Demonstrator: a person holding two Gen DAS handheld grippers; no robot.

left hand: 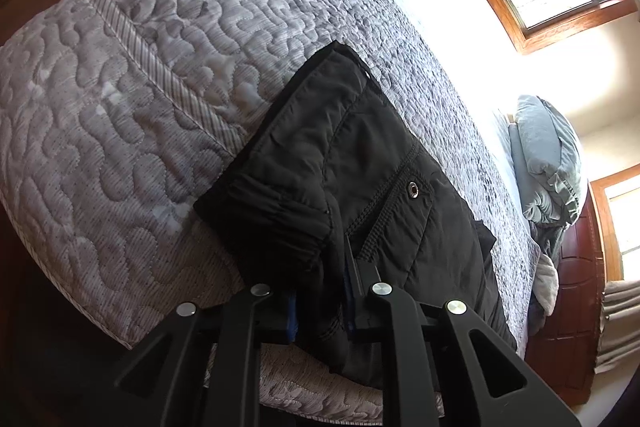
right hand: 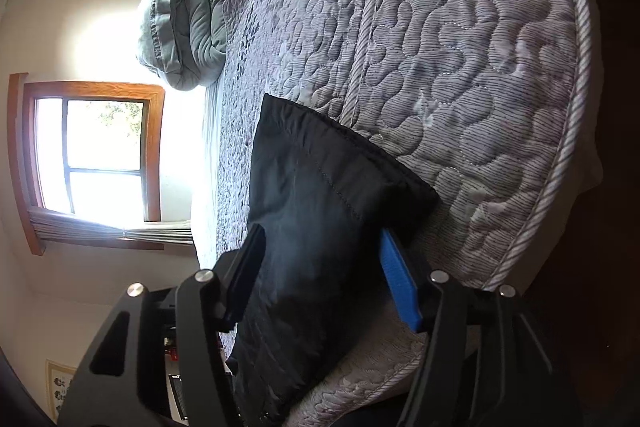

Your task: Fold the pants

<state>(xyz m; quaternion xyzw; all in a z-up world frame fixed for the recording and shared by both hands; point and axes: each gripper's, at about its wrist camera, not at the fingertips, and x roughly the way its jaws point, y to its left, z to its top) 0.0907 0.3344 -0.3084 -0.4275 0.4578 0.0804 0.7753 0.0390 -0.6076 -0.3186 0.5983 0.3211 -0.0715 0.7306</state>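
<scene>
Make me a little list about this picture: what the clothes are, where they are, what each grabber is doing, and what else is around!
clothes: black pants
where: lying on the grey quilted bedspread, near its edge
left gripper: shut on the pants, pinching the fabric
right gripper: jaws on either side of the pants; grip not clear
pocket detail: metal snap on the pants
far end of bed: green-grey bedding pile
room: wood-framed window, bright daylight
</scene>
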